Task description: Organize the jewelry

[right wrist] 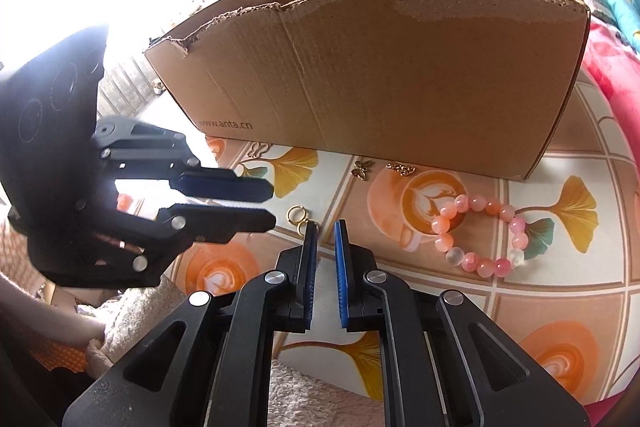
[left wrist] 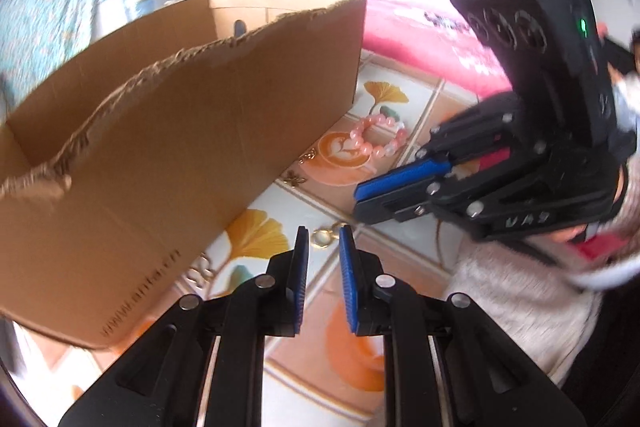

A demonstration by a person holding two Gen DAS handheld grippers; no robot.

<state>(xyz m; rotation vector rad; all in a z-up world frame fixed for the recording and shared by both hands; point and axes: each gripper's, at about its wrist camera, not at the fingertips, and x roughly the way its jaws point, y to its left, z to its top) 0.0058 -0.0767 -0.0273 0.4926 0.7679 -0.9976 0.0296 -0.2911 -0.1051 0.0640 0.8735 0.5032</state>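
Just past your left gripper (left wrist: 323, 233): gold rings (left wrist: 323, 237), small linked pair, lying flat on the patterned cloth (left wrist: 304, 211).

Your left gripper frames the rings dead ahead, jaws parted a narrow gap, holding nothing. Your right gripper (right wrist: 325, 227) has them ahead and slightly left, near its left fingertip; jaws likewise parted narrowly and empty. Both sit close; the left looks the better lined up. The pair's long axis runs roughly along the cardboard box (right wrist: 400, 75). Pink bead bracelet (right wrist: 476, 233) lies further right, well apart. Butterfly charm (right wrist: 361, 169) and gold chain piece (right wrist: 401, 169) rest near the box foot. Likely obstruction: the two grippers crowding each other.
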